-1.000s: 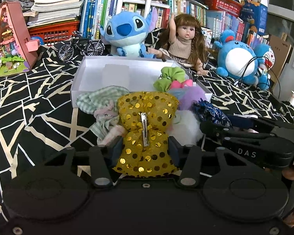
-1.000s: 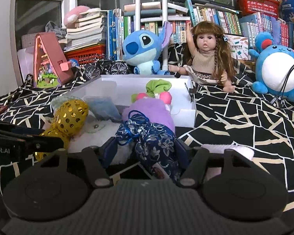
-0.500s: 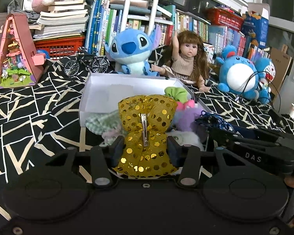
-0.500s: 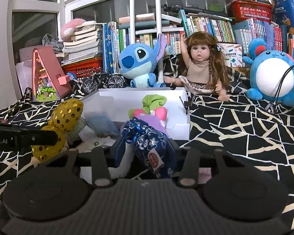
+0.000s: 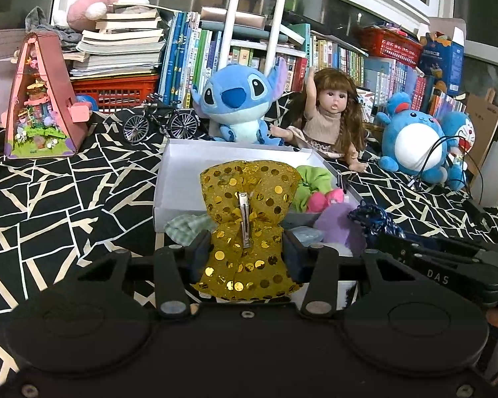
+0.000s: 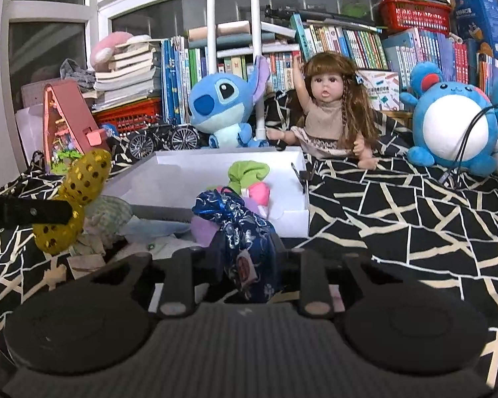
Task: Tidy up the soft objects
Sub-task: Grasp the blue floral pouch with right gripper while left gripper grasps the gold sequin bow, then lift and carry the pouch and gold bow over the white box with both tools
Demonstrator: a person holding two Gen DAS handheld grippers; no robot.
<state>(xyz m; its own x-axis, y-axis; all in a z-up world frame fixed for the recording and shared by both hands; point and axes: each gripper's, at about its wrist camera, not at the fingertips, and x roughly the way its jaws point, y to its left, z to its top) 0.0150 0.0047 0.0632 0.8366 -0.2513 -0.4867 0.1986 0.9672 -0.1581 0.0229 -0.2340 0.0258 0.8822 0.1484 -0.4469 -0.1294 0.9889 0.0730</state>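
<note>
Jaws on both sides are clamped: left gripper (image 5: 247, 253) squeezes the gold sequin bow (image 5: 245, 232), right gripper (image 6: 245, 258) pinches the blue brocade pouch (image 6: 240, 232), white box (image 6: 215, 165) at 12 o'clock.

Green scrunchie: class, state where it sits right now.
In both wrist views the green scrunchie lies inside the white box, at its right end, touching a pink scrunchie, in front of the doll.

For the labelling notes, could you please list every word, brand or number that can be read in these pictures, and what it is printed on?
"DAS": white letters on the right gripper, along its black finger, in the left wrist view.
"AI": cut off at the frame edge, on the left gripper's finger, in the right wrist view.
Book spines, blue box, round tag on the blue pouch: too small or blurred.
</note>
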